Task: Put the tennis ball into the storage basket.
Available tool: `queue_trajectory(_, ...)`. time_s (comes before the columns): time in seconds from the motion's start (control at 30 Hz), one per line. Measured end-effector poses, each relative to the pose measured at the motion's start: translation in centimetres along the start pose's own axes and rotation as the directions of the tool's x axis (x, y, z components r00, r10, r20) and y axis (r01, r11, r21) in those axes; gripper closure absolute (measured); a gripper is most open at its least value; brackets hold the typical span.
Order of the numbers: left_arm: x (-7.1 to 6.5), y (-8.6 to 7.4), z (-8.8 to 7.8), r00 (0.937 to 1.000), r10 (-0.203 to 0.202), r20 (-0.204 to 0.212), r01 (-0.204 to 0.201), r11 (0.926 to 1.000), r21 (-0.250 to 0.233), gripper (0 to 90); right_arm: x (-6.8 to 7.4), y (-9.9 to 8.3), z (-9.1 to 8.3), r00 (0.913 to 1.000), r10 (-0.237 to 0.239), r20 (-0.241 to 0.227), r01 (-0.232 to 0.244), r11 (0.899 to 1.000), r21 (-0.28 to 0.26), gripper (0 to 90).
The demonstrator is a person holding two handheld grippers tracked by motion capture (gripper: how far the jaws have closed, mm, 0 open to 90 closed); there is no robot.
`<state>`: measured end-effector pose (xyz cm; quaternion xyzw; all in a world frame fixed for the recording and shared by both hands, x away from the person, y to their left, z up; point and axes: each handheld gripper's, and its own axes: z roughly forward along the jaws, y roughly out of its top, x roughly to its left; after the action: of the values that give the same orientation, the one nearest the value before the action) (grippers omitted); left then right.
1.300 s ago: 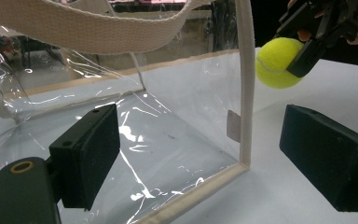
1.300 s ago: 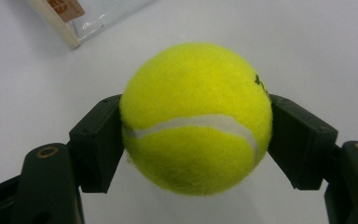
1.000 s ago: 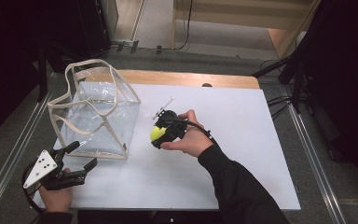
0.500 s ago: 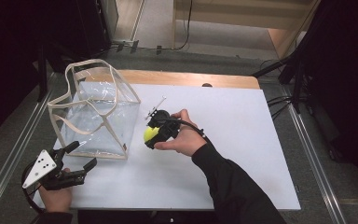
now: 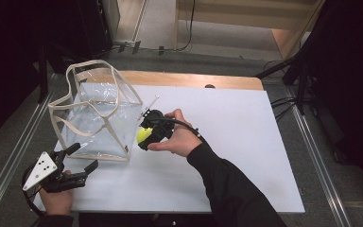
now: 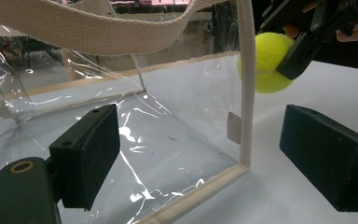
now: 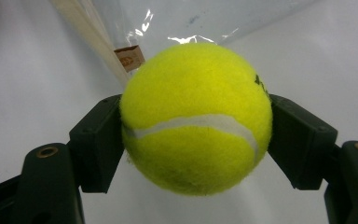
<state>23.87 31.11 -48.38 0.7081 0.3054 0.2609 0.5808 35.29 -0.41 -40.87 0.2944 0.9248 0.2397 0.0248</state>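
Right gripper (image 5: 144, 137) carried tennis ball (image 5: 143, 135) leftward; now beside bag (image 5: 94, 118)

light: table (image 5: 246, 142) brightly lit from above, dark surroundings at upper left and right of the high view | glare: white glints on clear bag (image 6: 168, 135), centre and left of left gripper view | focus: tennis ball (image 7: 196, 116) sharp, near jaws soft at bottom edges | shadows: faint, soft

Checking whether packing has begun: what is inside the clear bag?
Nothing shows inside the clear plastic tote bag; its floor looks bare through the walls, though glare hides patches. The tennis ball is outside, gripped in the right claw.
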Motion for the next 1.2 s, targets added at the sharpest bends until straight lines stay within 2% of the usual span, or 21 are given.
queue_trajectory(0.5,0.1,0.0,0.0,1.0,-0.007,0.0,0.007,1.0,0.003,12.8,0.8,1.5,-1.2,0.9995,-0.033,0.0,0.033,0.999,-0.016,24.0)
queue_trajectory(0.63,0.2,0.0,0.0,0.9997,-0.024,-0.002,0.024,0.9997,-0.004,12.8,1.2,1.9,-1.9,0.999,-0.039,-0.023,0.038,0.999,-0.036,24.0)
queue_trajectory(0.97,0.2,0.0,0.0,0.9997,-0.023,-0.003,0.023,0.9997,-0.001,12.8,1.5,2.5,-3.2,0.9979,-0.064,-0.007,0.063,0.996,-0.055,24.0)
queue_trajectory(1.2,0.2,0.0,0.0,0.9998,-0.022,-0.002,0.022,0.9998,-0.005,12.8,1.4,3.0,-4.2,0.9983,-0.059,-0.005,0.058,0.996,-0.069,24.0)
